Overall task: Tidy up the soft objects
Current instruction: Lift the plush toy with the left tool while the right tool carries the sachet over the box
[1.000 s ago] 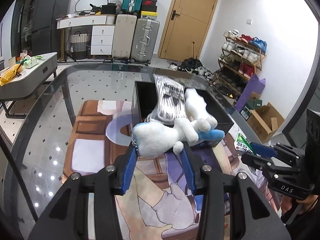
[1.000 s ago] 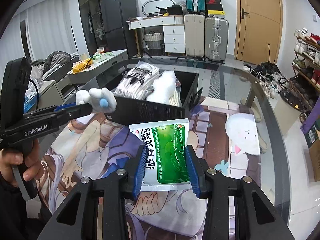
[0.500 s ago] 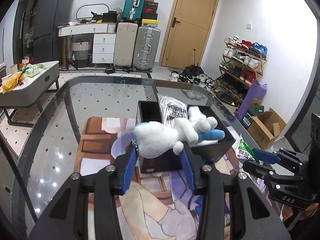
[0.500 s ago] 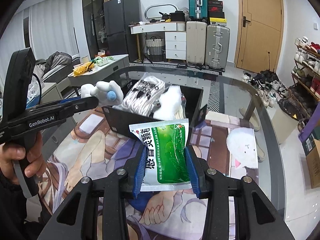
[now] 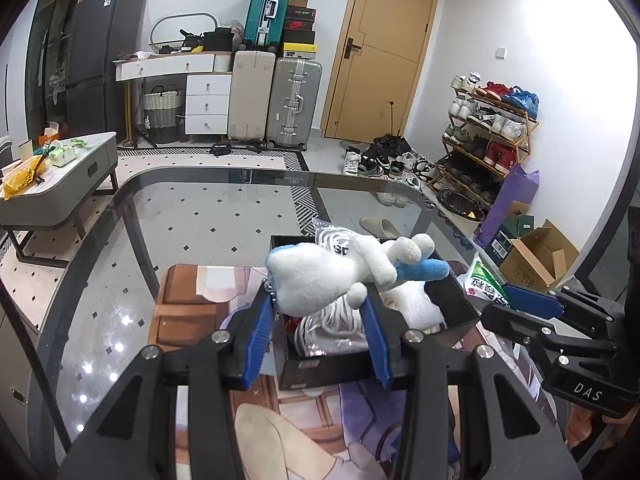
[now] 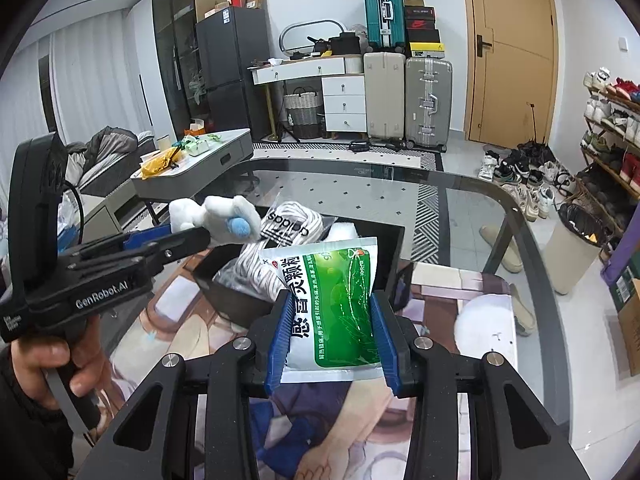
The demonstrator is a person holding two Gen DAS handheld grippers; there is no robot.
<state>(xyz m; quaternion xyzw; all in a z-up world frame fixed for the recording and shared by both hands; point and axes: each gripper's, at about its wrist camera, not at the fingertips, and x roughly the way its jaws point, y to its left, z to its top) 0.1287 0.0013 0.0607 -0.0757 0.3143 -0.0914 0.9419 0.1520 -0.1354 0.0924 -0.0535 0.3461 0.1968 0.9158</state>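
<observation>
Glass desk [image 5: 192,216] carries a printed mat [image 6: 480,292] and a black box [image 5: 452,300] holding bagged white cords [image 6: 296,224]. Left gripper [image 5: 316,304] fingers pinch a white plush toy [image 5: 320,280] above the box; right gripper [image 6: 330,320] fingers clamp a green-and-white sachet [image 6: 336,300] beside it.

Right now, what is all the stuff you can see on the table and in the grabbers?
plush toy: one, white with blue, held above the box
green pouch: one, green and white, held near the box
black box: one, black, on the mat
bagged white rope: one, white, in the box
picture mat: one, brown and purple, on the table
glass table: one, dark glass
left gripper: one, black with blue jaws, shut on the plush toy
right gripper: one, black with blue jaws, shut on the green pouch
</observation>
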